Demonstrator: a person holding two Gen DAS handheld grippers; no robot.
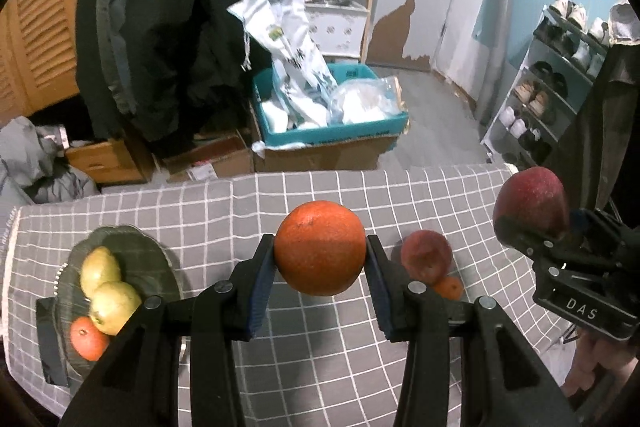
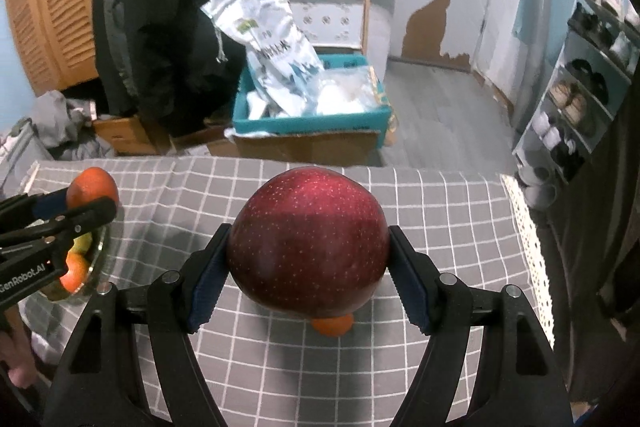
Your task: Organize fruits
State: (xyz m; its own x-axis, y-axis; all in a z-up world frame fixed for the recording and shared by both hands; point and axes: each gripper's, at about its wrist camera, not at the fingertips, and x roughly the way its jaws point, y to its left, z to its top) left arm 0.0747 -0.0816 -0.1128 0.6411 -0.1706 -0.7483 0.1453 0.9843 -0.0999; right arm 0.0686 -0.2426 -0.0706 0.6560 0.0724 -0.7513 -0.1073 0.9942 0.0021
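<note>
I am holding a big orange (image 1: 320,248) up in the air with my left gripper (image 1: 320,267), its fingers pinching both sides. My right gripper (image 2: 308,267) is pinching a red apple (image 2: 308,241) above the checked worktop (image 1: 320,347). A small apple (image 1: 426,255) and small orange (image 1: 450,287) are lying below. The glass plate (image 1: 120,239) is holding two pears (image 1: 106,285) and another orange (image 1: 88,338).

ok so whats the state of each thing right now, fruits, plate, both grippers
left gripper: shut on the orange
orange: held above the cloth
right gripper: shut on the big apple
big apple: held above the cloth
plate: on the cloth, holding two pears and a small orange
small apple: lying on the cloth
</note>
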